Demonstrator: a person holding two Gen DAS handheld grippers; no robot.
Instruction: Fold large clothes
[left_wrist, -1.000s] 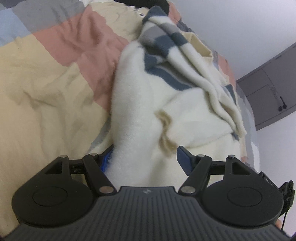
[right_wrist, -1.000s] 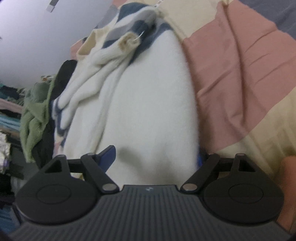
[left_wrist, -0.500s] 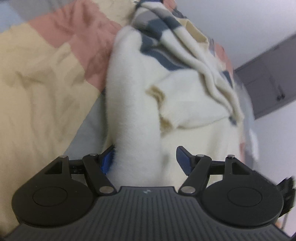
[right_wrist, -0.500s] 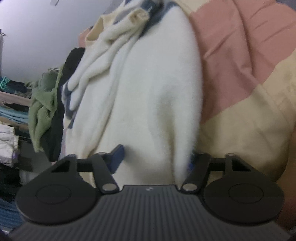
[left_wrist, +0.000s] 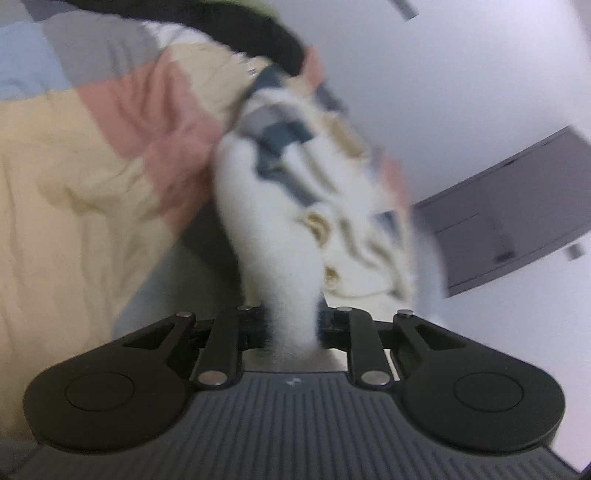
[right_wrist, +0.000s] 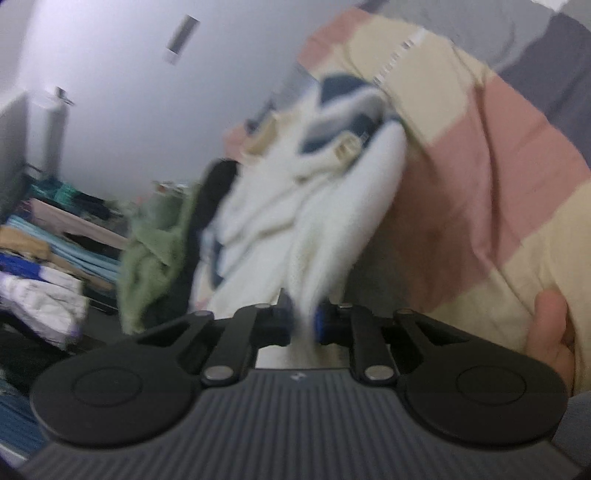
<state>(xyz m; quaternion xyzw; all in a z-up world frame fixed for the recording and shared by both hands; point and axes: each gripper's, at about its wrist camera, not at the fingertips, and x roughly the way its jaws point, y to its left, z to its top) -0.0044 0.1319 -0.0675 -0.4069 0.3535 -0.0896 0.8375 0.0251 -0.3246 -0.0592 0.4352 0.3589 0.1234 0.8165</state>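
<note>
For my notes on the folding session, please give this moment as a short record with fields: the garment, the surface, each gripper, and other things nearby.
garment: fluffy white sweater with navy and grey stripes, bunched, blurred
surface: patchwork bedspread in pink, beige and grey
left gripper: jaws have just been closing, now pinching a white fold of the sweater
right gripper: jaws have just been closing, now pinching another white fold
nearby: green garment and black garment beside the sweater; clothes stacks at far left
</note>
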